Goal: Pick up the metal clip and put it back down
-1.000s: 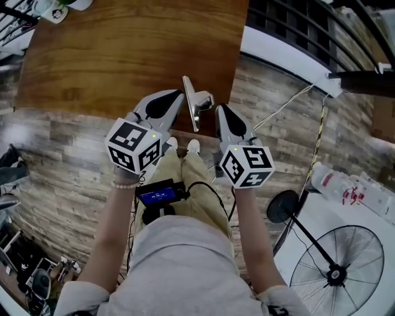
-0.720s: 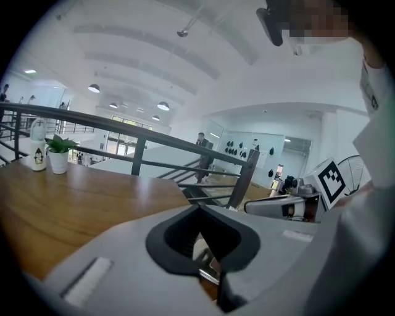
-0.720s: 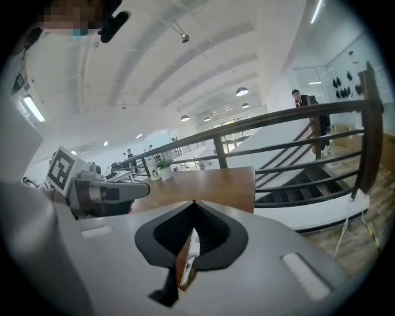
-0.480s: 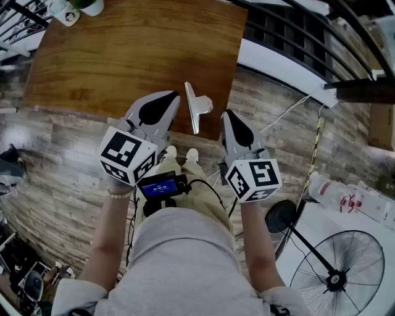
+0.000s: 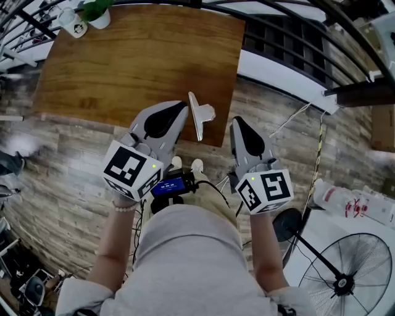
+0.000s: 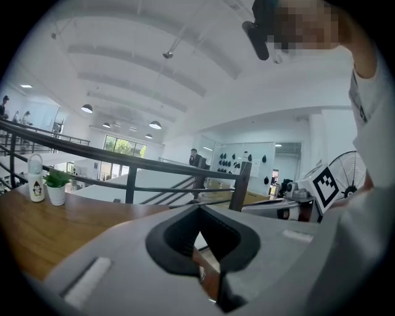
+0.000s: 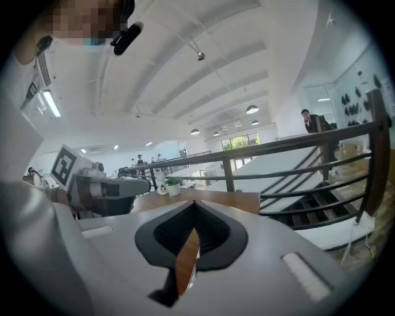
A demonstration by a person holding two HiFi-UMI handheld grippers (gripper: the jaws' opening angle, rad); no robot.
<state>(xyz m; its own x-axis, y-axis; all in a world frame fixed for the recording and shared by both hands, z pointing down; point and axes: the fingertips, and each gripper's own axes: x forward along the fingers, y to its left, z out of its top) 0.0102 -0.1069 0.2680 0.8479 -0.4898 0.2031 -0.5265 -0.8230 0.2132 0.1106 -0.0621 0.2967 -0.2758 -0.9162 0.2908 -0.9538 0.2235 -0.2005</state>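
Note:
The metal clip (image 5: pixel 200 115) lies on the wooden table (image 5: pixel 136 55) near its front right corner, with nothing holding it. My left gripper (image 5: pixel 179 106) hangs just left of the clip, raised above the table edge, jaws shut and empty. To the clip's right, off the table's corner, my right gripper (image 5: pixel 236 121) is also shut and empty. The left gripper view shows the left gripper (image 6: pixel 199 208) closed to a point, and the right gripper's marker cube (image 6: pixel 323 184) at the right. In the right gripper view the right gripper (image 7: pixel 194 203) is closed too. Neither gripper view shows the clip.
A small potted plant (image 5: pixel 97 10) and a white bottle (image 5: pixel 74 23) stand at the table's far left corner. A dark railing (image 5: pixel 296 31) runs behind the table. A floor fan (image 5: pixel 343 278) stands at the lower right. A cable (image 5: pixel 290 111) crosses the wood-plank floor.
Both grippers have risen and drawn back toward the person, still shut. The clip has stayed on the table.

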